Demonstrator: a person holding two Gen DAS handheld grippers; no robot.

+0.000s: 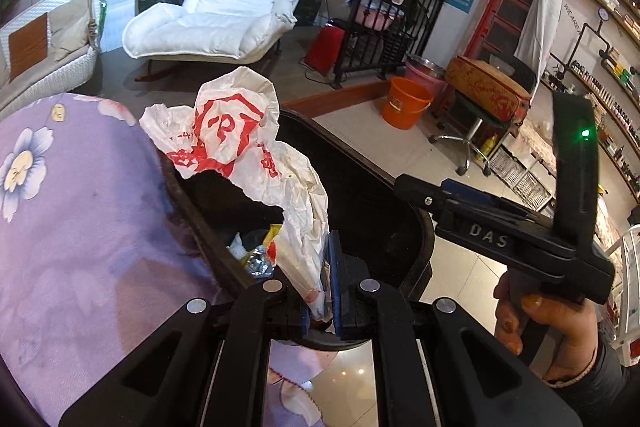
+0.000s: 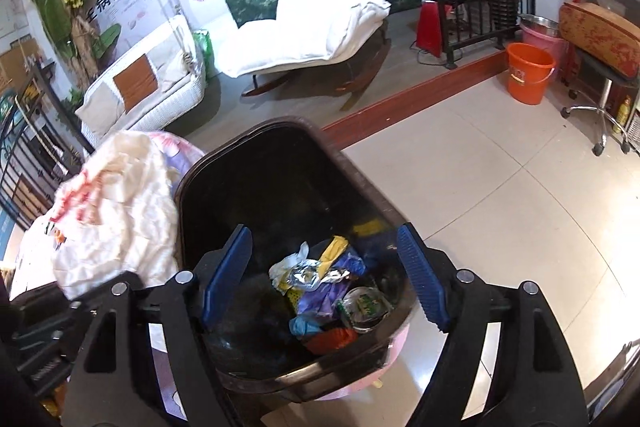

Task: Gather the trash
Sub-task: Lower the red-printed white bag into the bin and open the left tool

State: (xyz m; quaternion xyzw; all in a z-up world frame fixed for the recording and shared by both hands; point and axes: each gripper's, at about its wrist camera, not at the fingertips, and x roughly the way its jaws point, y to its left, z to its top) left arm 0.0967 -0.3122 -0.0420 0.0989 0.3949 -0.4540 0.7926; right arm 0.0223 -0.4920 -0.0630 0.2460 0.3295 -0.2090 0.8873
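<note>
A crumpled white paper bag with red print [image 1: 244, 147] sticks up from my left gripper [image 1: 320, 291], whose blue pads are shut on its lower end. The bag hangs over the near rim of a dark trash bin [image 1: 360, 187]. In the right wrist view the same bag [image 2: 116, 219] shows at the left of the bin [image 2: 256, 163]. My right gripper [image 2: 324, 279] stands open above the bin's mouth, nothing between its blue pads [image 2: 424, 279]. Several wrappers and a crushed cup [image 2: 324, 287] lie at the bin's bottom. A hand [image 1: 540, 323] holds the right gripper's handle.
A purple flowered cloth [image 1: 80, 227] covers the surface left of the bin. Beyond it are a white lounge chair [image 1: 216, 11], an orange bucket [image 1: 406, 103], a wheeled stool [image 1: 476, 131] and a raised wooden step [image 2: 404, 99]. Pale floor tiles [image 2: 500, 195] spread to the right.
</note>
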